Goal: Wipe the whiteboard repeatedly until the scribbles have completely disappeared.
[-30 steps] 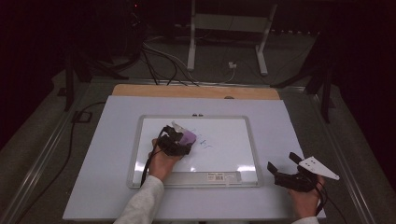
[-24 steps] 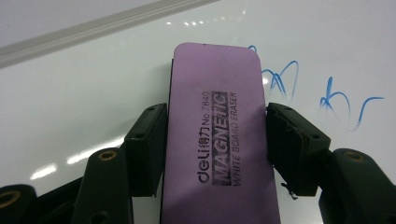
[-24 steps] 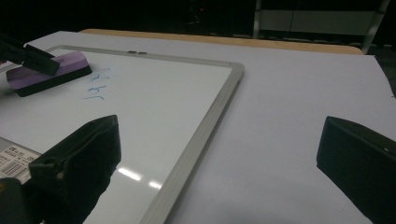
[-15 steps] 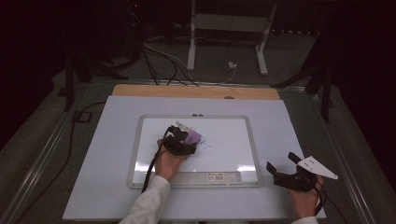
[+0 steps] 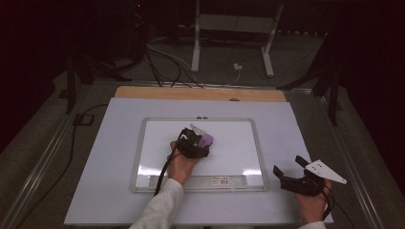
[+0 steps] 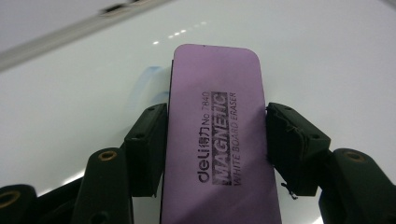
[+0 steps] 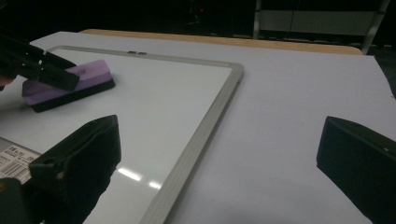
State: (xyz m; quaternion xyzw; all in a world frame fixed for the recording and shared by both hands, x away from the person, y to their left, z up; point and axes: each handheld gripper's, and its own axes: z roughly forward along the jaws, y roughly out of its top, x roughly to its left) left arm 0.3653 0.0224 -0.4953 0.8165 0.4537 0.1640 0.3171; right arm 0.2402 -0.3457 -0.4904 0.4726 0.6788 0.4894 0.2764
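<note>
Two claws, two different jobs at this moment. My left claw (image 6: 215, 140) is clamped across the purple eraser (image 6: 219, 135), one jaw on each long side, pressing it flat on the whiteboard (image 5: 239, 138) a little toward 10 o'clock from the board's middle. Compared with a second ago, the eraser has slid slightly toward 3 o'clock, and the faint scribbles that lay just to its right are gone from the high view. A pale blue smear (image 6: 147, 77) remains beside the eraser at its 10 o'clock in the left gripper view, so I judge the wiping is nearly done but not finished. My right claw (image 5: 292, 172) hovers with jaws spread wide and empty over the table (image 5: 114, 143), off the board's corner at 4 o'clock, in the same place as before.
</note>
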